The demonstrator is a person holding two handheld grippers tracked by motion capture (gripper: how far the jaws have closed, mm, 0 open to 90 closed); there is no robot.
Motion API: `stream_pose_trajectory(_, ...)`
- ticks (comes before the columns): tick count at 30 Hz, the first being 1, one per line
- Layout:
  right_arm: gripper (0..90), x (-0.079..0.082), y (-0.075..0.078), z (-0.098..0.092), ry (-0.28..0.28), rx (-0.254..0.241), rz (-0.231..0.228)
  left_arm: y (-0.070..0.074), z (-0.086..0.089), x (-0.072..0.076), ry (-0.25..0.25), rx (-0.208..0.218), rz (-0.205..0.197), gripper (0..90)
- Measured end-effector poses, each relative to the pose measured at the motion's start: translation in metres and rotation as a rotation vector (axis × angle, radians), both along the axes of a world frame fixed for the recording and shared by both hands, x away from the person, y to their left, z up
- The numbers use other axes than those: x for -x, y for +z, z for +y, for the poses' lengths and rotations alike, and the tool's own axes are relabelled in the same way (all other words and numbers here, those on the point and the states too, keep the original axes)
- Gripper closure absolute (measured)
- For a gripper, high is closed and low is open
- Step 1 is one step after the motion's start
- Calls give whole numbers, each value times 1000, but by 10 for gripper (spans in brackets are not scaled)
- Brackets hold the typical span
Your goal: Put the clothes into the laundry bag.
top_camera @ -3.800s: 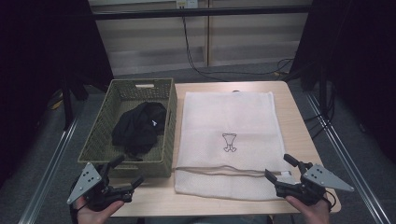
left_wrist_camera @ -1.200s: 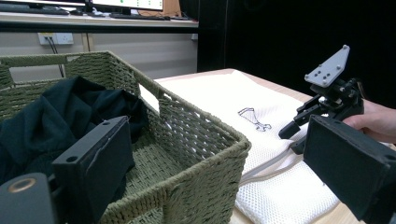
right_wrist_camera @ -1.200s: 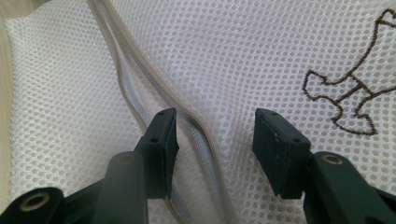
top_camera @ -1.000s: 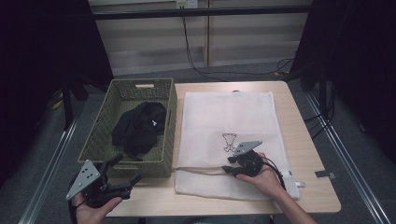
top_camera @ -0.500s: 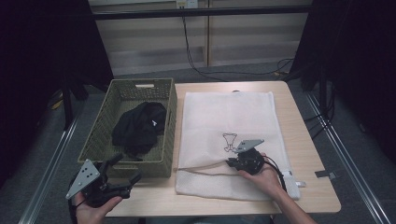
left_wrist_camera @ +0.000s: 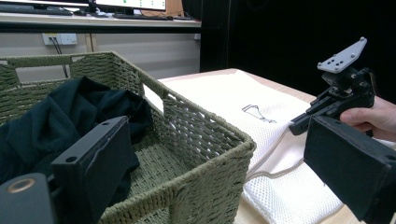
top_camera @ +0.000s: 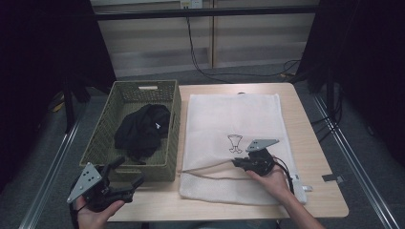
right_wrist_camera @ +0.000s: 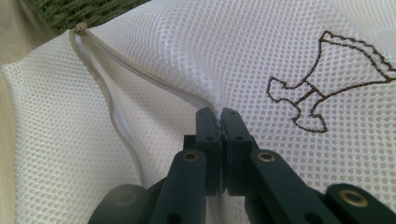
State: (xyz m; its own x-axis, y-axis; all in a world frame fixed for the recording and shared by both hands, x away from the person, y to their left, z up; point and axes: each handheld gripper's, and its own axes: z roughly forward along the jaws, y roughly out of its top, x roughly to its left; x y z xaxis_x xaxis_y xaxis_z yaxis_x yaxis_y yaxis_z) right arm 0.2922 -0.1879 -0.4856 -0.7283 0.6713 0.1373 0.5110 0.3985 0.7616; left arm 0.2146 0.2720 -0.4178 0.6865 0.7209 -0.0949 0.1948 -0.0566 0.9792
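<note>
1. my left tool [top_camera: 125, 185] hovers at the near left corner of the counter [top_camera: 329, 200], its jaws spread with nothing between them. the green woven basket [top_camera: 168, 164] stands just ahead of it, and the black garment [top_camera: 142, 130] lies heaped inside, beyond the near wall.
2. i'd keep this tool idle and wide. as i read it, its turn comes once the bag mouth is open, and then it reaches over the wall for the cloth.
3. the white mesh laundry bag [top_camera: 248, 114] lies flat to the right of the basket, its zip edge [right_wrist_camera: 116, 116] running off to the left of my right tool.
4. my right tool [top_camera: 237, 163] is pressed together, pinching a fold of the bag's upper mesh layer right at the zip line, just short of the embroidered mark [right_wrist_camera: 334, 81].
5. the step in hand looks like opening the mouth. i'd lift slowly and straight up, watching that only the top layer rises; if both layers come, i'd release and re-pinch shallower.
6. the mesh is slippery and thin, so i'd hold the grip firm and avoid tugging sideways.
</note>
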Motion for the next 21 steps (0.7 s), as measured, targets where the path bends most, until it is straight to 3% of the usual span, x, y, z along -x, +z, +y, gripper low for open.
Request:
stream_pose_trajectory(11, 882, 2, 10, -8, -22, -68, -28, -1, 2, -2, 15, -22, 14, 64)
stream_pose_trajectory(21, 883, 3, 22, -14, -54, -120, -71, -1, 3, -3, 25, -8, 19, 55)
